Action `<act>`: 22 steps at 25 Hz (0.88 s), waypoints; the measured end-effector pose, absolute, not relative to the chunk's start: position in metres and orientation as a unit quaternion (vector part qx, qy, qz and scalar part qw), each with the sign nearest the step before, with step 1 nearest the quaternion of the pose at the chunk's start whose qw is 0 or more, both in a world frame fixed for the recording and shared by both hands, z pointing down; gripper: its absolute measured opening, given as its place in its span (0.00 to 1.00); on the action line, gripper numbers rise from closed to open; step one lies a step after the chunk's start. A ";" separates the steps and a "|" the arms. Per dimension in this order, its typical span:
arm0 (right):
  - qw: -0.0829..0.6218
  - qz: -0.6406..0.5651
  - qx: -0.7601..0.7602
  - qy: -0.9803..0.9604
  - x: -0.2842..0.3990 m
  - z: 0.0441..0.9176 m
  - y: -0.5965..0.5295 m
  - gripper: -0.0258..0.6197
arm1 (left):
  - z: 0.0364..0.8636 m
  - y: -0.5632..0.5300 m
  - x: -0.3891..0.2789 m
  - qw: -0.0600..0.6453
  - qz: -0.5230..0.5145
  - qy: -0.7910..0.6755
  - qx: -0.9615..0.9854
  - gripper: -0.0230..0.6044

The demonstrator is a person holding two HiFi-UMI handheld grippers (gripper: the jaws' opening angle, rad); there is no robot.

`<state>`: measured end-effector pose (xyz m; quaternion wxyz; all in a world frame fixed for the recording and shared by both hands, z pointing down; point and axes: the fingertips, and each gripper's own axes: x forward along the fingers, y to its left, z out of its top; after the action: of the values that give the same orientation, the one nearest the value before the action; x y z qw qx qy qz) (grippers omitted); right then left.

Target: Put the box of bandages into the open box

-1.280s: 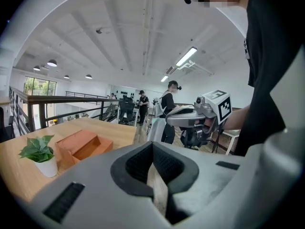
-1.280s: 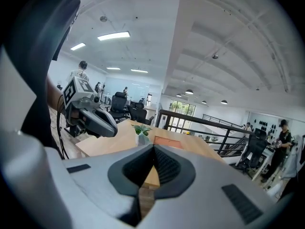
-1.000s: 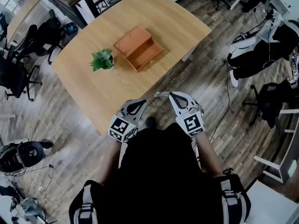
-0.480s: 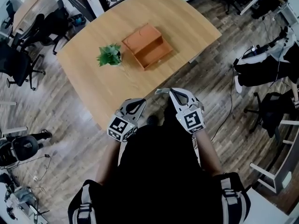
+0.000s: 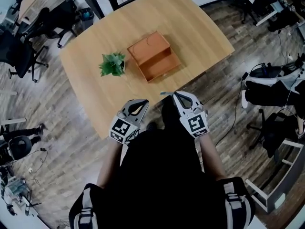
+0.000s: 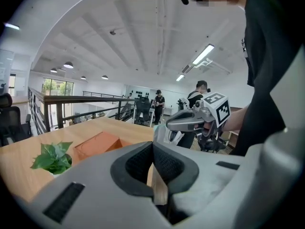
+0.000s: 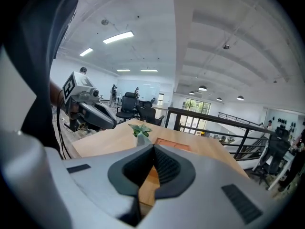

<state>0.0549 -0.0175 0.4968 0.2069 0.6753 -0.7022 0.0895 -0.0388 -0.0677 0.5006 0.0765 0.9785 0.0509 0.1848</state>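
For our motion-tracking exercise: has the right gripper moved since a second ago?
Yes. The right gripper has come nearer the orange open box on the light wooden table.

A pale wooden table (image 5: 190, 32) stands on grey plank floor (image 5: 57, 161), black office chairs (image 5: 14, 56) nearby (strip lights (image 6: 202, 55) overhead).

Open-plan office, this one; black swivel chairs (image 5: 16, 56) crowd the upper left of the head view; wood-plank floor (image 5: 62, 142); strip lights (image 7: 117, 37) overhead; mezzanine railing (image 7: 209, 120) at right.
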 end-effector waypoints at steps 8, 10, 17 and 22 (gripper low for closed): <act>0.214 0.113 0.643 -0.727 0.117 0.520 -0.055 0.08 | 0.501 -0.113 0.026 0.082 0.189 0.015 0.979 0.07; 0.216 0.113 0.633 -0.734 0.129 0.522 -0.066 0.08 | 0.500 -0.120 0.041 0.083 0.188 0.008 0.979 0.07; 0.220 0.113 0.596 -0.764 0.153 0.533 -0.103 0.08 | 0.510 -0.140 0.065 0.081 0.200 -0.022 0.976 0.07; 0.230 0.117 0.552 -0.793 0.153 0.544 -0.123 0.08 | 0.509 -0.161 0.065 0.090 0.197 -0.068 0.974 0.07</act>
<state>0.1532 -0.1226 0.5445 0.2300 0.5519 -0.7930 0.1169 0.0654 -0.1609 0.5087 0.0896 0.9740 -0.0681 0.1969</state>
